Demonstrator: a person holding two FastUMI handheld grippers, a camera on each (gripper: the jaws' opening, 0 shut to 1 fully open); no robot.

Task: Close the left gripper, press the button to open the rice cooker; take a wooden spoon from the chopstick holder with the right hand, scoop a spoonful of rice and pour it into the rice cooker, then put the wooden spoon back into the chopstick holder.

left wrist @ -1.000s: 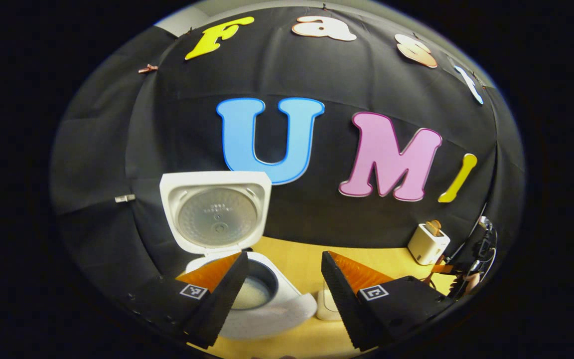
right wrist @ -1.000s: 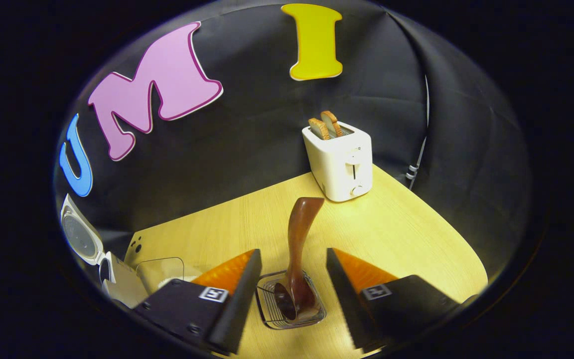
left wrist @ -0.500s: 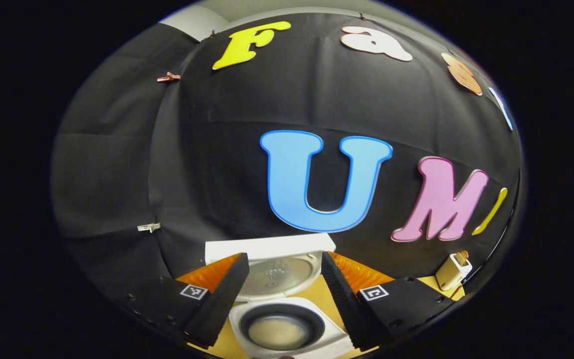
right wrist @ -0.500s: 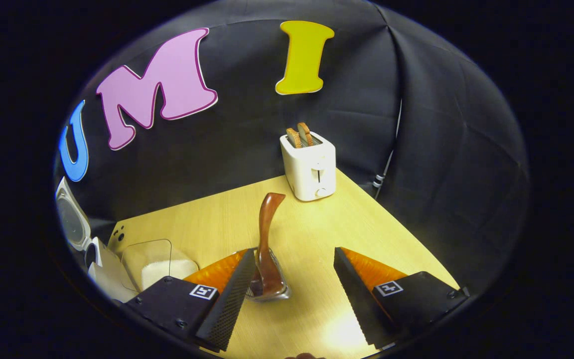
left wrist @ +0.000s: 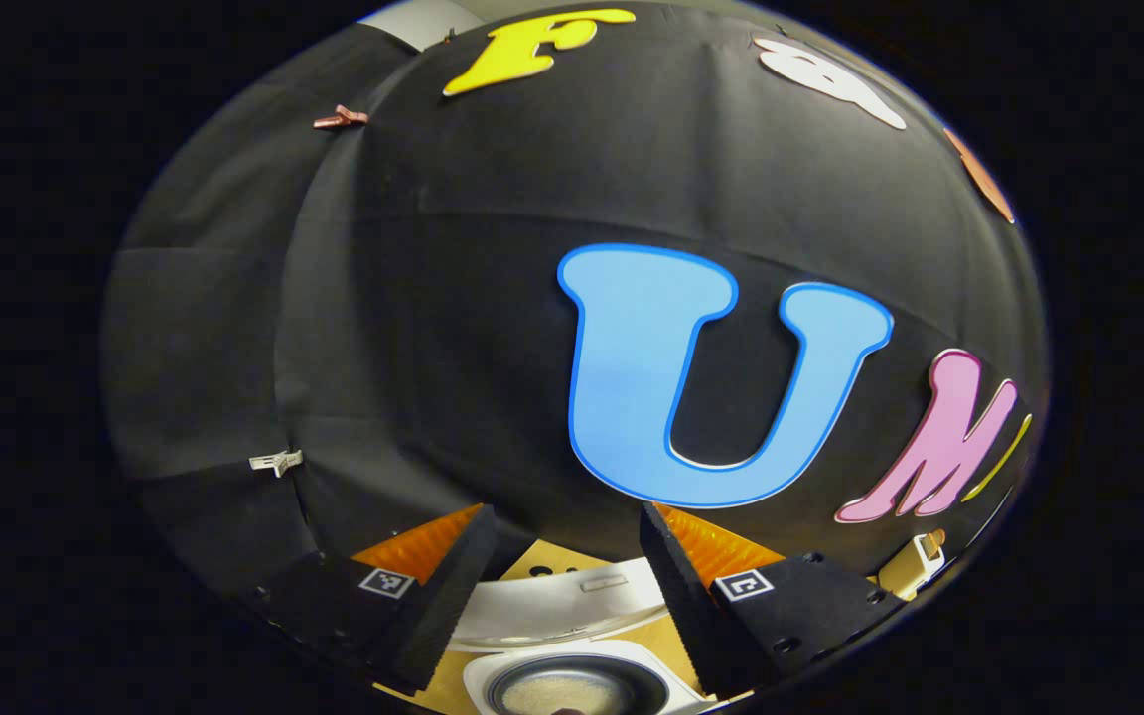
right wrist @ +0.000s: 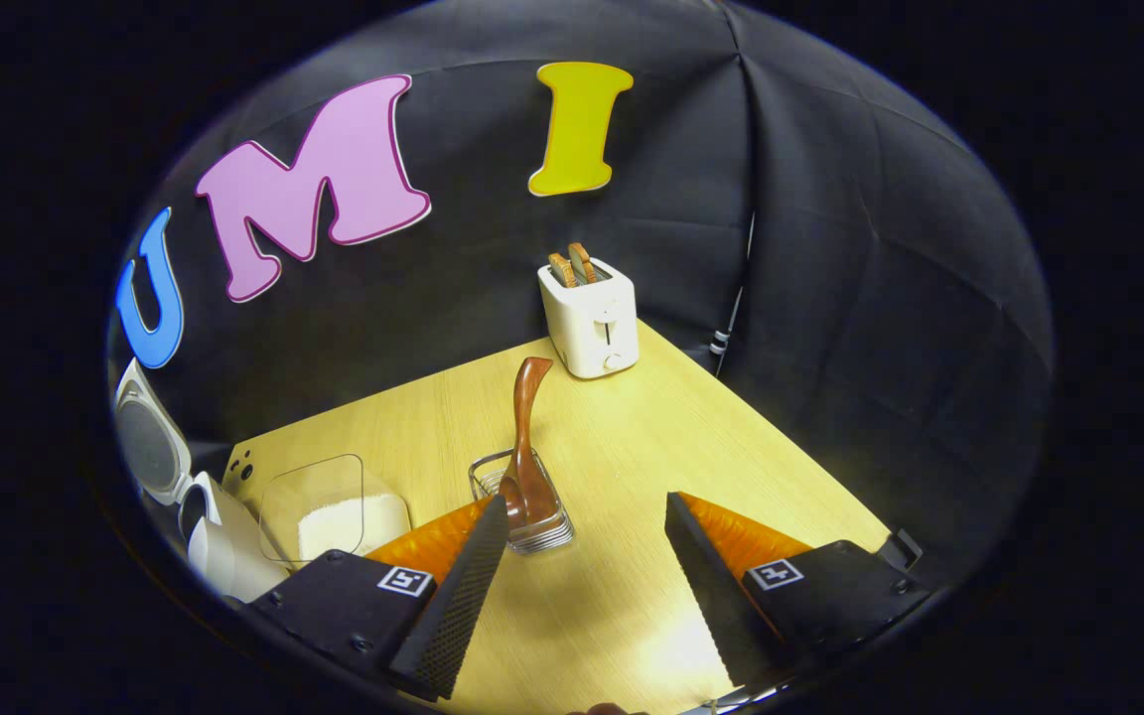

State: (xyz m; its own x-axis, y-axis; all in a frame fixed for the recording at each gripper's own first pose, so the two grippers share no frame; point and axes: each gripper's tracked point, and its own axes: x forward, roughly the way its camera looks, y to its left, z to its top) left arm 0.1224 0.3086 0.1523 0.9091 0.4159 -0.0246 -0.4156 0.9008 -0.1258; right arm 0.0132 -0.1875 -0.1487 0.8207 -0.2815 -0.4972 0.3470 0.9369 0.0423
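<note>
The wooden spoon (right wrist: pixel 524 437) is seen standing in the chopstick holder (right wrist: pixel 522 501), bowl end down inside the wire basket and handle leaning up toward the back wall. The holder is set on the counter (right wrist: pixel 632 467), just ahead of the left finger of the right tongs (right wrist: pixel 582 556). The right tongs are held wide apart, with nothing gripped between the fingers and only bare counter seen in the gap.

To the left of the holder, a clear container of rice (right wrist: pixel 329 506) is placed on the counter, white rice lying in its lower part. Further left, at the edge of the right gripper view, the rice cooker (right wrist: pixel 219 541) is found with its lid (right wrist: pixel 150 447) raised.

In the left gripper view the rice cooker (left wrist: pixel 572 685) is seen low between the fingers of the left tongs (left wrist: pixel 562 586), its lid (left wrist: pixel 557 601) open and tilted back and its dark inner pot showing a pale layer at the bottom. The left tongs are also held wide apart and nothing is gripped.

At the back of the counter a white toaster (right wrist: pixel 589 318) is stood against the black cloth, two slices of toast (right wrist: pixel 572 268) projecting from its slots. It is also glimpsed at the right edge of the left gripper view (left wrist: pixel 910 566).
</note>
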